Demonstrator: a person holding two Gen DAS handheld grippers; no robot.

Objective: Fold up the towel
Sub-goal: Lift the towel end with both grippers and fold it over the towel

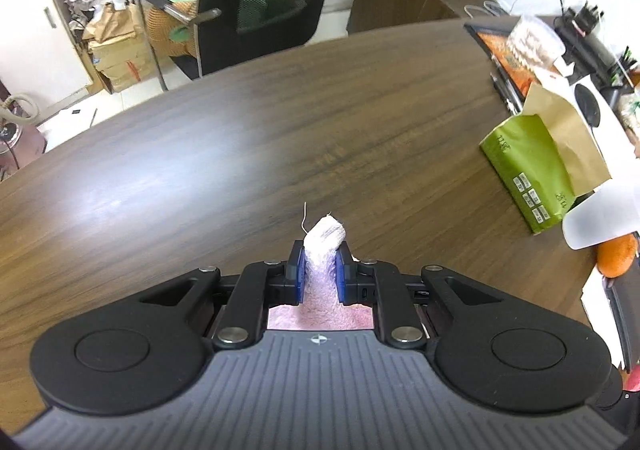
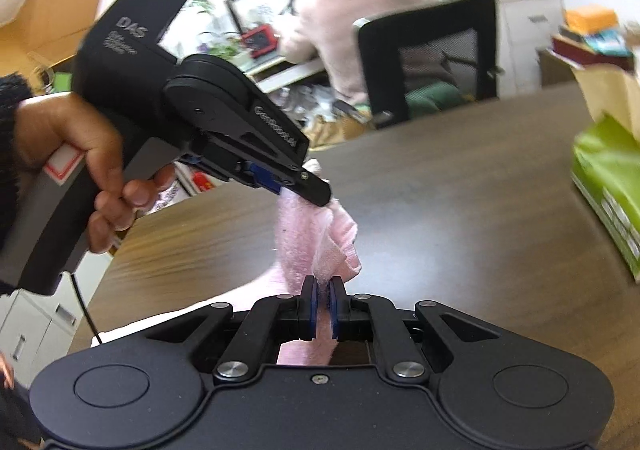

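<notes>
Right gripper (image 2: 324, 292) jaws nipped tight on pink towel (image 2: 316, 238); left gripper (image 1: 319, 254) clamps another bunched bit w/ towel lifted above table (image 1: 240, 137).

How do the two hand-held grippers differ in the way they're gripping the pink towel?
The left hand-held gripper pinches a thick rolled bunch of the pink towel, so its pads sit well apart; the right hand-held gripper clamps a thin fold, with pads nearly touching. In the right view, the left one sits higher than the right one. Both are shut on the same towel above the table.

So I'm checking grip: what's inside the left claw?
A bunched pink towel corner sits between the left claw pads, its tip poking out. How deep it reaches is covered.
</notes>
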